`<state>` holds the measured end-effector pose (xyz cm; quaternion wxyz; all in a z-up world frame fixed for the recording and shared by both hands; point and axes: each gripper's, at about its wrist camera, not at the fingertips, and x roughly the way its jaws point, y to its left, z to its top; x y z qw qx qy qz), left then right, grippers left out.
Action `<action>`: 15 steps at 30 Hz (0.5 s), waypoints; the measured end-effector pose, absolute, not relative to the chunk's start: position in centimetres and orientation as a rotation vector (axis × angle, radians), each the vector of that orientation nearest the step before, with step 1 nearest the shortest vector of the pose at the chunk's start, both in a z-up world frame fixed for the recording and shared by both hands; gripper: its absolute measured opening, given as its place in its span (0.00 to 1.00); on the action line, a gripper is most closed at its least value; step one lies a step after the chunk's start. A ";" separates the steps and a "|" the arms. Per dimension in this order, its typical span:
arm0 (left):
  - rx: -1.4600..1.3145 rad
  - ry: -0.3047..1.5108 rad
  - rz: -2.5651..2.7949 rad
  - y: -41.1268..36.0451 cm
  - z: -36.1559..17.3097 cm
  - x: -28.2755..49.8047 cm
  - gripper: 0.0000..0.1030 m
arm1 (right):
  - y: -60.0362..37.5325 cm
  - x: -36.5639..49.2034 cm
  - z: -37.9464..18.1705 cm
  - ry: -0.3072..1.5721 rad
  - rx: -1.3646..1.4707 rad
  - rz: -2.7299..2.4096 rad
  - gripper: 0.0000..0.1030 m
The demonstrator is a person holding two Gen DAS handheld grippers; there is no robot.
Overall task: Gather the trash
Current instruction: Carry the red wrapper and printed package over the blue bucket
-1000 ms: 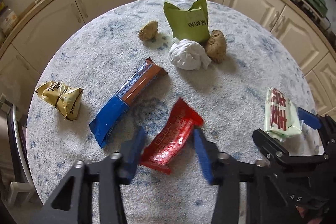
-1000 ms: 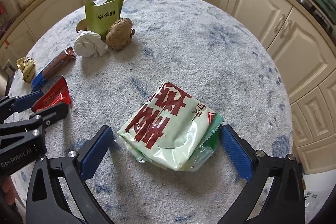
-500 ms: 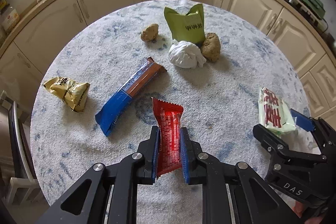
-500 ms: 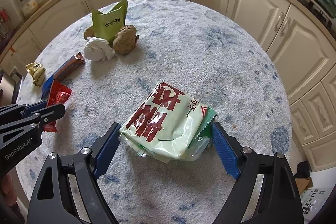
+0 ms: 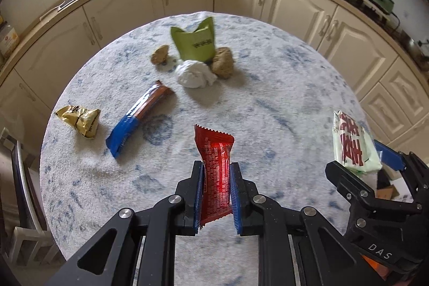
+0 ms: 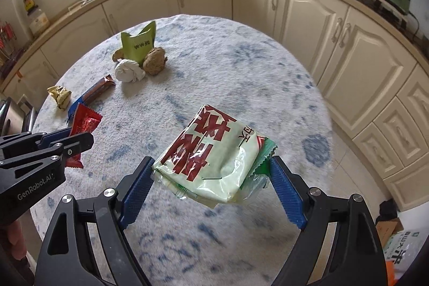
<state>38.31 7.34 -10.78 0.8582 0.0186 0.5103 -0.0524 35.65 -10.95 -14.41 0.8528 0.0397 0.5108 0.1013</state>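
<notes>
Red foil snack wrapper (image 5: 215, 165) sits clamped in the left tool (image 5: 216, 195), while the right tool (image 6: 211, 188) grips a pale green plastic packet (image 6: 211, 160).

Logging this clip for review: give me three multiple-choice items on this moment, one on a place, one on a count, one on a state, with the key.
1. Where does the tissue ball lie?
A. in front of the green pouch
B. beside the gold wrapper
C. under the blue bar

2. How many brown lumps lie on the table?
A. one
B. two
C. four

3. What is the state of the red wrapper?
A. flat on the table
B. clamped in the left gripper
C. inside the green pouch

Key: 1 A, the ball sits just before the pouch. 2 B, one lump on each side of the pouch. 3 B, the blue fingers press both its sides, and it stands off the cloth.
</notes>
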 end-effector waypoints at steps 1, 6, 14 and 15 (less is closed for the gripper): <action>0.045 1.068 -0.121 6.7 -10.6 37.9 0.14 | -11.5 35.2 -14.2 1.071 0.089 0.204 0.84; 0.083 1.047 -0.192 3.2 -9.6 36.3 0.14 | -15.4 32.8 -13.6 1.061 0.128 0.134 0.84; 0.162 1.035 -0.349 -4.8 -9.3 33.1 0.14 | -23.0 27.7 -13.1 1.047 0.193 -0.025 0.84; 0.171 1.037 -0.366 -5.7 -9.5 32.9 0.14 | -24.1 27.0 -13.2 1.047 0.204 -0.048 0.84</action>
